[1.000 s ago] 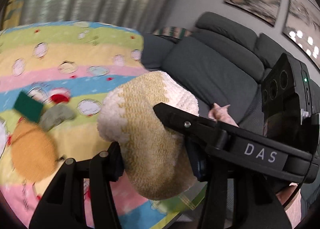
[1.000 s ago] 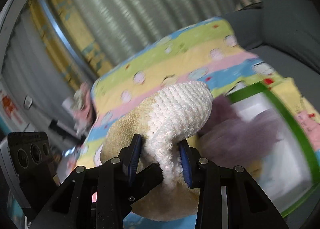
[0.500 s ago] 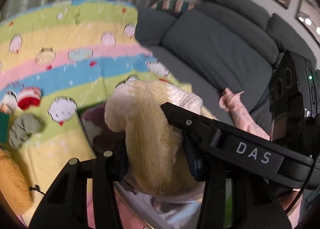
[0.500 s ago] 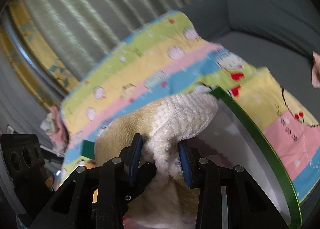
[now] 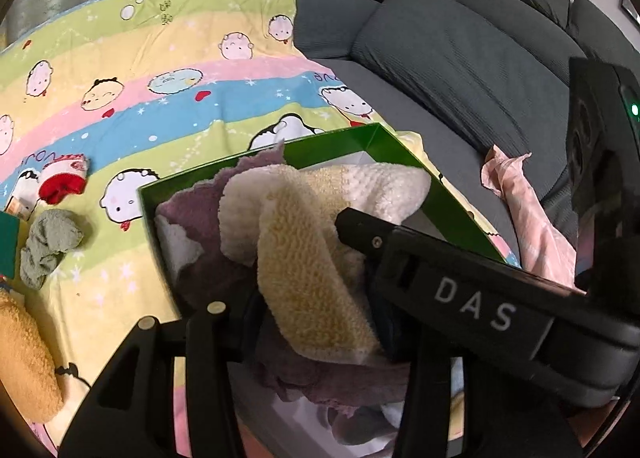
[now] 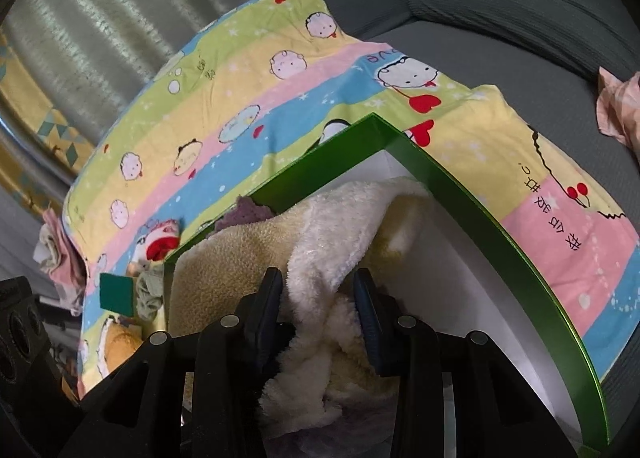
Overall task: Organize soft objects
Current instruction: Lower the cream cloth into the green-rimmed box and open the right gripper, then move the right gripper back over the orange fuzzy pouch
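A green box (image 5: 362, 140) with a white inside stands on the striped cartoon-print blanket (image 5: 132, 58) that covers the seat of a grey sofa (image 5: 460, 46). In it lies a purple fleece cloth (image 5: 200, 270), one edge lapping over the far wall, and on top of that rests the cream and yellow fleece cloth (image 5: 312, 242), its white end reaching toward the far right corner. The left gripper (image 5: 316, 318) comes in low over the near edge of the box, both fingers closed on the yellow part of this cloth. The right gripper (image 6: 318, 312) reaches in from beside it, its blue pads pinching the white part of the same cloth, and its black body crosses the right side of the left wrist view. Outside the box, on the blanket to the left, lie a grey-green crumpled sock (image 5: 48, 246), a red and white sock (image 5: 60, 182), a mustard plush piece (image 5: 24, 354) and the corner of a dark green pad (image 5: 8, 242). A pink cloth (image 5: 528, 218) lies on the sofa to the right of the box. A second ago both grippers held the cloth up in the air over the blanket; half a second ago it was over the box rim; now it has come down onto the purple cloth inside, with both grips still closed.
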`<control>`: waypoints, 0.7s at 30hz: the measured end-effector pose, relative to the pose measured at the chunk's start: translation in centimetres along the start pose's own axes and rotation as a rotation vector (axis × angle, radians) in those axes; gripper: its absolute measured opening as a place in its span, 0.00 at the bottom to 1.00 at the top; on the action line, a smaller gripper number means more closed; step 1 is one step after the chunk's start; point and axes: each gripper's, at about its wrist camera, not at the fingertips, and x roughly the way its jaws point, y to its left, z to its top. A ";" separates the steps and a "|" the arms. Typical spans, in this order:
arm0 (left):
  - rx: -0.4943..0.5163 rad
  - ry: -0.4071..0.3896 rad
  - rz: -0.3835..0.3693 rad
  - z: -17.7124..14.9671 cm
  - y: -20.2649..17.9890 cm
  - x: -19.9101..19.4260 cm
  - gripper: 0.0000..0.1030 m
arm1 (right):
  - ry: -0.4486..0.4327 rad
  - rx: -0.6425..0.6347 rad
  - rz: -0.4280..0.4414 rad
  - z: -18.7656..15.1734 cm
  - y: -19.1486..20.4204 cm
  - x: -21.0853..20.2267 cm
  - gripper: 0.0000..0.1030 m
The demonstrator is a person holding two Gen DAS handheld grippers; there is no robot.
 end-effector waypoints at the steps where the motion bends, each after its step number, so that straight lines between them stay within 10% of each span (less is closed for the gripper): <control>1: -0.007 -0.004 0.002 0.0 0.1 -0.3 0.47 | -0.006 0.001 0.006 0.1 0.0 -0.1 0.38; 6: -0.026 -0.063 0.010 -0.4 0.2 -3.4 0.72 | -0.117 -0.014 -0.023 -0.2 0.5 -3.0 0.73; 21: -0.252 -0.178 0.284 -8.3 10.9 -15.6 0.84 | -0.244 -0.166 0.112 -3.6 6.5 -8.8 0.85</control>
